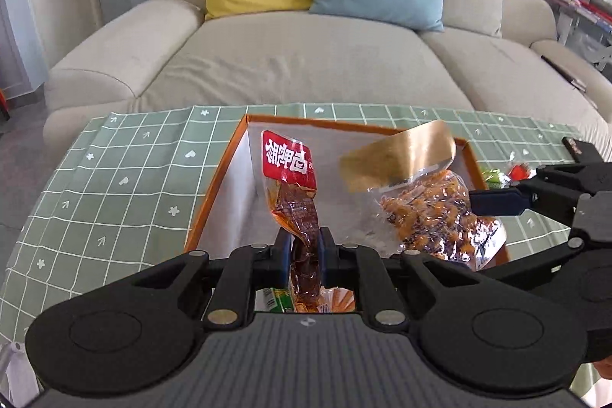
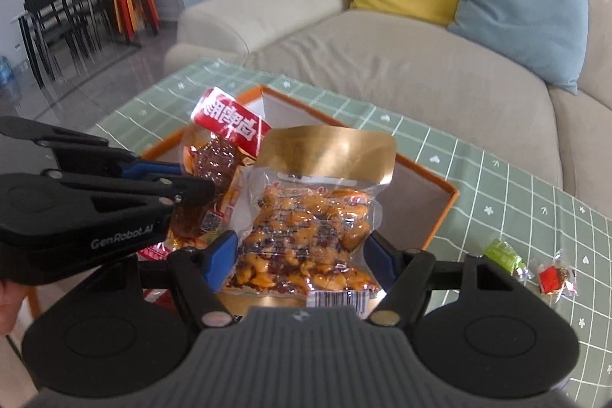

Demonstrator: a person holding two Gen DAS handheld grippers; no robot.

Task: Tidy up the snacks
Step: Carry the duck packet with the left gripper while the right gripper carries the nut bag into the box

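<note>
Red-labelled meat pouch (image 1: 294,194): pinched at its lower end by the left claw (image 1: 304,247), hanging forward over the orange-rimmed box (image 1: 214,194). Soft vacuum film, oily-looking, likely slippery; it droops beyond the grip, so a hold nearer the middle would steady it.

Gold-topped nut pouch (image 2: 310,217): clamped across its width by the right claw (image 2: 300,255), jaws wide and pressing both edges, also above the box. Lumpy and fairly stiff; probably the heavier of the two. The flat sealed edges are the safest hold.

Box sits on the green checked cloth (image 1: 114,178) over the desk. Two small wrapped sweets, green sweet (image 2: 505,255) and red sweet (image 2: 554,280), lie loose on the cloth beside the box. Sofa (image 1: 306,64) beyond.
</note>
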